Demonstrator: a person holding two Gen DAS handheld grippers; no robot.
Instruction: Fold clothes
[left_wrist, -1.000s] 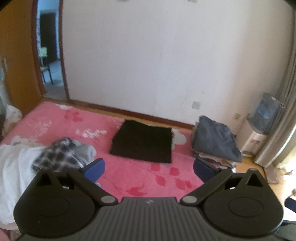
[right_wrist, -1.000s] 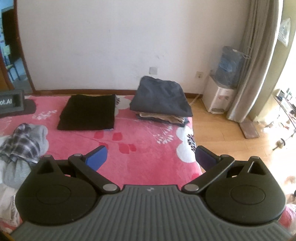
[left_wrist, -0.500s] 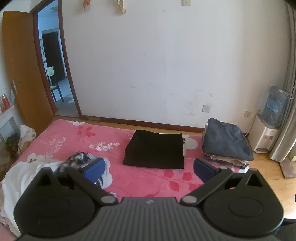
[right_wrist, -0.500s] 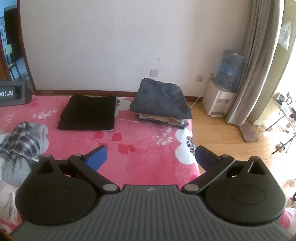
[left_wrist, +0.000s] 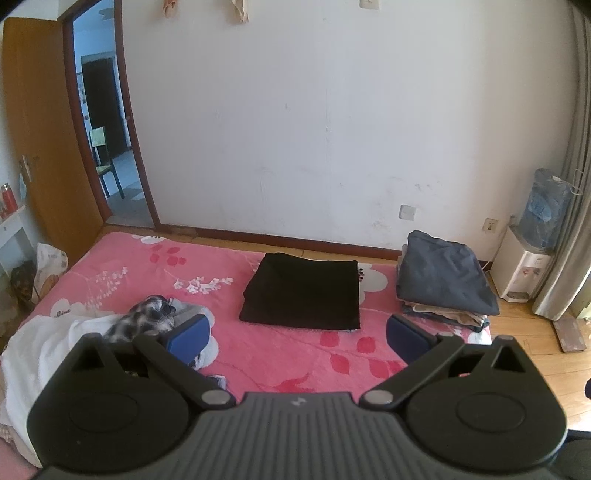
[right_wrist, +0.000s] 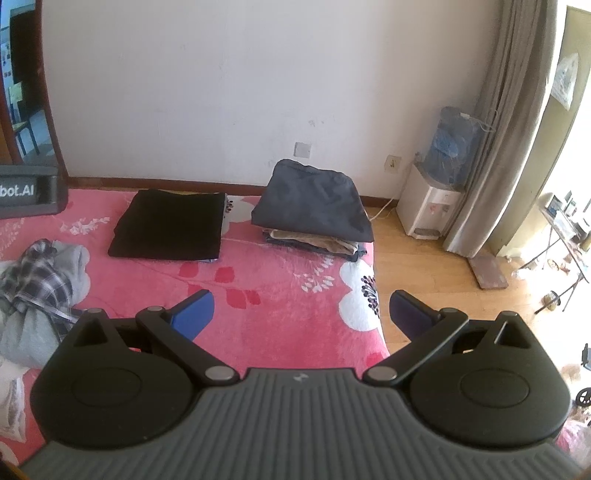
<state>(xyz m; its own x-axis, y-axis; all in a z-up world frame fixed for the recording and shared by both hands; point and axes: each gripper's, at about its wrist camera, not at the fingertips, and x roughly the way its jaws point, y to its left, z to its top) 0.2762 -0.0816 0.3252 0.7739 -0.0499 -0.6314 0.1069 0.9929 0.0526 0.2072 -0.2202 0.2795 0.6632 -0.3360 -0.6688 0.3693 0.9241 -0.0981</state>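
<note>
Unfolded clothes (left_wrist: 147, 314) lie heaped on the pink blanket (left_wrist: 277, 350); your left claw (left_wrist: 299, 334) and right claw (right_wrist: 301, 310) gape wide, empty.

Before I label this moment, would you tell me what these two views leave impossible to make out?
- Unfolded pile, left wrist view: its near part hidden behind the open left claw.
- White cloth, left wrist view: cut off by the frame's edge.
- Stack under the grey garment, right wrist view: lower layers too thin to count.
- Right claw is open, holding nothing.
</note>
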